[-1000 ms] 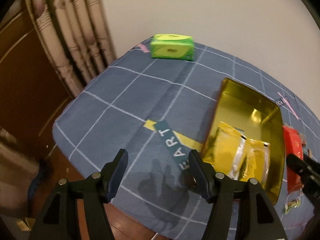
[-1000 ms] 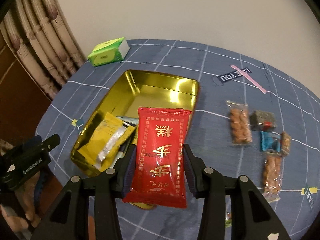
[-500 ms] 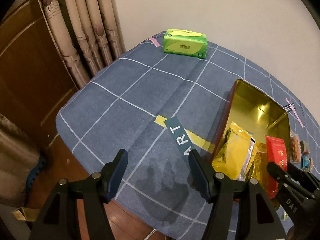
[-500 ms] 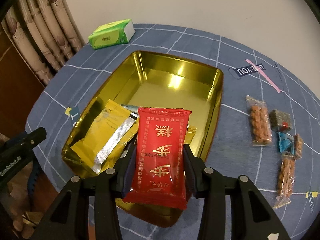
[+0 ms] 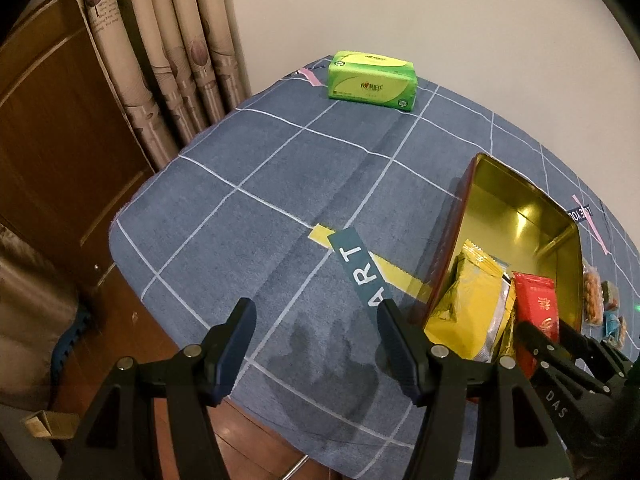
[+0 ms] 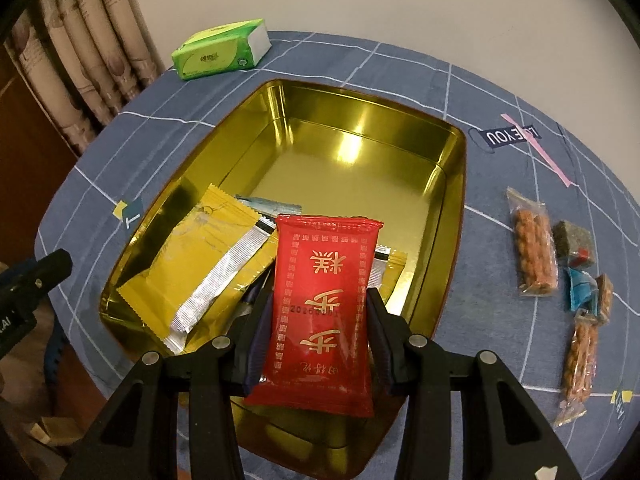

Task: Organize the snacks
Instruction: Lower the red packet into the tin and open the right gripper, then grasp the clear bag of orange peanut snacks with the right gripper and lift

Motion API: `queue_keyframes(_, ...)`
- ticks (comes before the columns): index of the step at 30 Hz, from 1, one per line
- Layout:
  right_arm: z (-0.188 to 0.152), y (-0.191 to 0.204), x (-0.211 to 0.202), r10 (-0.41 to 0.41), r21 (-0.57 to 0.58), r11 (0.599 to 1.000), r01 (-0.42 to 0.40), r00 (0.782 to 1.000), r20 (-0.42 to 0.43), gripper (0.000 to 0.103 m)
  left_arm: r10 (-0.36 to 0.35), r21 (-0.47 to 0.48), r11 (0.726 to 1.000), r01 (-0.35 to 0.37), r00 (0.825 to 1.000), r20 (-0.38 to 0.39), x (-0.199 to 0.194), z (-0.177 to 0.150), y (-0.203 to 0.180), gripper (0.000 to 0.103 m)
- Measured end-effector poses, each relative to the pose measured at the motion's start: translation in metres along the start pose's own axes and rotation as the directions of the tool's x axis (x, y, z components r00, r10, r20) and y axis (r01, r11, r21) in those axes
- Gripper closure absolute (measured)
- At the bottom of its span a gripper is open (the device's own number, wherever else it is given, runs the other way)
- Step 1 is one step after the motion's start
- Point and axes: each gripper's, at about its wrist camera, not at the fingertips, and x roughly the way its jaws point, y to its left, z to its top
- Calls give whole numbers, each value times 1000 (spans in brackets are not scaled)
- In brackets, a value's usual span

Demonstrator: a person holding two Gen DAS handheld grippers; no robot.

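Observation:
My right gripper point(image 6: 318, 304) is shut on a red snack packet point(image 6: 322, 300) with gold characters, holding it over the near end of the gold tin point(image 6: 360, 128). Yellow packets point(image 6: 200, 264) lie inside the tin at its near left. In the left wrist view the red snack packet point(image 5: 536, 304) and the right gripper point(image 5: 560, 344) show at the right, above the gold tin point(image 5: 516, 216). My left gripper point(image 5: 316, 320) stands open over bare blue cloth to the left of the tin, with nothing between its fingers.
Several small snack packets point(image 6: 536, 248) lie on the cloth right of the tin. A green tissue pack point(image 6: 220, 50) sits at the far left of the table. Curtains point(image 5: 168, 40) and a wooden door stand beyond the table's left edge point(image 5: 132, 216).
The right gripper has come down and forward with the red packet, so the tin now looms larger under it. The left gripper has stayed almost in place.

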Motion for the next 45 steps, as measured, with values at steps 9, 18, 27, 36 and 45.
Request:
queue_keyframes(9, -1, -3, -1, 15, 8, 1000, -15, 1000, 0, 55, -1, 15, 1000, 2, 1000, -10, 2, 0, -3, 39)
queue_keyframes(18, -1, -4, -21, 15, -6, 1000, -14, 998, 55, 47, -4, 29, 1000, 4, 1000, -7, 2, -1, -7, 39)
queue_keyframes(27, -4, -25, -52, 39, 19, 999, -42, 993, 115, 47, 2, 44, 999, -2, 1000, 1, 1, -2, -10, 39)
queue_keyframes(36, -21, -93, -67, -45, 99, 995, 33, 991, 123, 46, 8, 56, 998, -8, 1000, 6, 0, -2, -12, 39)
queue_keyframes(45, -58, -183, -59, -145, 208, 969, 132, 988, 47, 46, 20, 84, 996, -21, 1000, 5, 0, -4, -18, 39)
